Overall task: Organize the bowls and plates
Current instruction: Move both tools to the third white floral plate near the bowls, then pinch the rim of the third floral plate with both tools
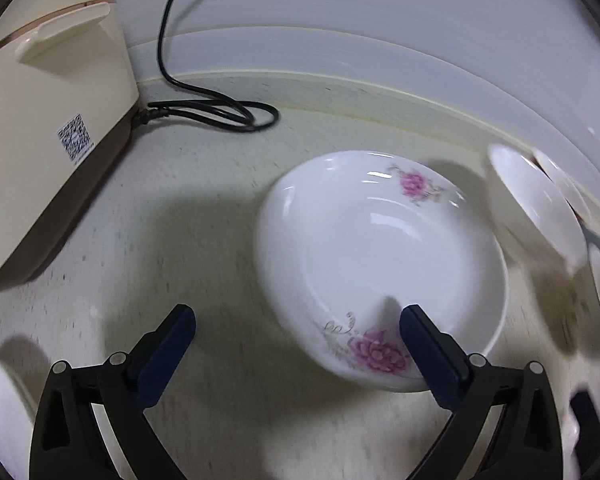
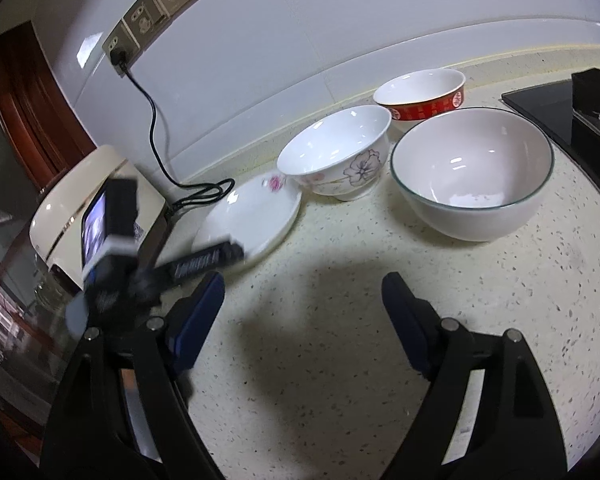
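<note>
Now, from the left wrist, the left gripper [image 1: 296, 320] stands wide apart and holds nothing; one finger hangs over the near rim of the flowered plate [image 1: 380, 256], which lies on the speckled counter [image 1: 204, 208] beside a cream cooker [image 1: 48, 128]. From the right wrist, the right gripper [image 2: 304, 300] is released and empty too; the flowered bowl [image 2: 340, 156], red bowl [image 2: 420, 96] and large white bowl [image 2: 472, 172] stand separate, so stacking seems not begun; a tiled wall [image 2: 340, 20] with sockets is behind.
</note>
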Available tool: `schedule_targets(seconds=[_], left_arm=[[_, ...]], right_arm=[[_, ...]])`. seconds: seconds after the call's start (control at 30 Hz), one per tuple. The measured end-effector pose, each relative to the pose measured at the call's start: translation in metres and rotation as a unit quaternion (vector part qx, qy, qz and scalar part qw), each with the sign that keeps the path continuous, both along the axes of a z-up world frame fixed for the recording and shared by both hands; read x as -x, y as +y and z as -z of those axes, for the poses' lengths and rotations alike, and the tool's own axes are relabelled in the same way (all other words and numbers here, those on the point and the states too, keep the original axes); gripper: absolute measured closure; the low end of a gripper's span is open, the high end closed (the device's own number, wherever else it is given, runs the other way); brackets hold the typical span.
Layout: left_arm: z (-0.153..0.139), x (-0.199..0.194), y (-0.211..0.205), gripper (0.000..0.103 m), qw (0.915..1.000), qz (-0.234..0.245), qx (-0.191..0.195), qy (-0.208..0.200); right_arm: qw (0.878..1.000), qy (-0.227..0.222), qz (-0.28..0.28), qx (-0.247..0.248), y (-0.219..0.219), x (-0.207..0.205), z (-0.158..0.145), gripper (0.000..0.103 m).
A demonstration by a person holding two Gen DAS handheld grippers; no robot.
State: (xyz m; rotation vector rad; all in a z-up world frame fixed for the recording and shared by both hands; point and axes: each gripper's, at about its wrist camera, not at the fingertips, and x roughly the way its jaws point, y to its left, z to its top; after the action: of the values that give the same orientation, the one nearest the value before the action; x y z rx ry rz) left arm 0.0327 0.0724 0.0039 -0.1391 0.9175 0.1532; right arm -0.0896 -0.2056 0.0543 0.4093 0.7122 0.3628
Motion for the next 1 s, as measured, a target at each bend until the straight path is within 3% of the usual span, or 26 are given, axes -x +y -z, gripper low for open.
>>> schedule_targets(seconds=[0.27, 0.4, 0.57, 0.83, 1.0], left_arm=[[-0.005, 0.044, -0.028, 0.0, 0.9973, 0.074, 0.002, -0.001], [-0.008, 0.062, -0.039, 0.0, 0.9915, 0.13, 0.008, -0.001], [-0.024, 0.066, -0.023, 0.0, 0.994, 0.087, 0.038, -0.055], [-0.011, 0.042, 0.0, 0.008, 0.9952, 0.05, 0.073, -0.041], [-0.01, 0.038, 0.002, 0.007, 0.9946, 0.048, 0.08, -0.046]], right_arm=[[1.0, -0.006, 0.004, -0.007, -0.005, 0.002, -0.002, 0.02], [1.0, -0.004, 0.013, -0.017, -0.011, 0.001, -0.001, 0.02], [1.0, -0.008, 0.008, -0.009, -0.008, 0.001, -0.002, 0.02], [1.0, -0.009, -0.006, 0.011, 0.001, 0.0, -0.002, 0.022], [1.0, 0.02, -0.012, 0.02, 0.004, -0.009, 0.005, 0.045]])
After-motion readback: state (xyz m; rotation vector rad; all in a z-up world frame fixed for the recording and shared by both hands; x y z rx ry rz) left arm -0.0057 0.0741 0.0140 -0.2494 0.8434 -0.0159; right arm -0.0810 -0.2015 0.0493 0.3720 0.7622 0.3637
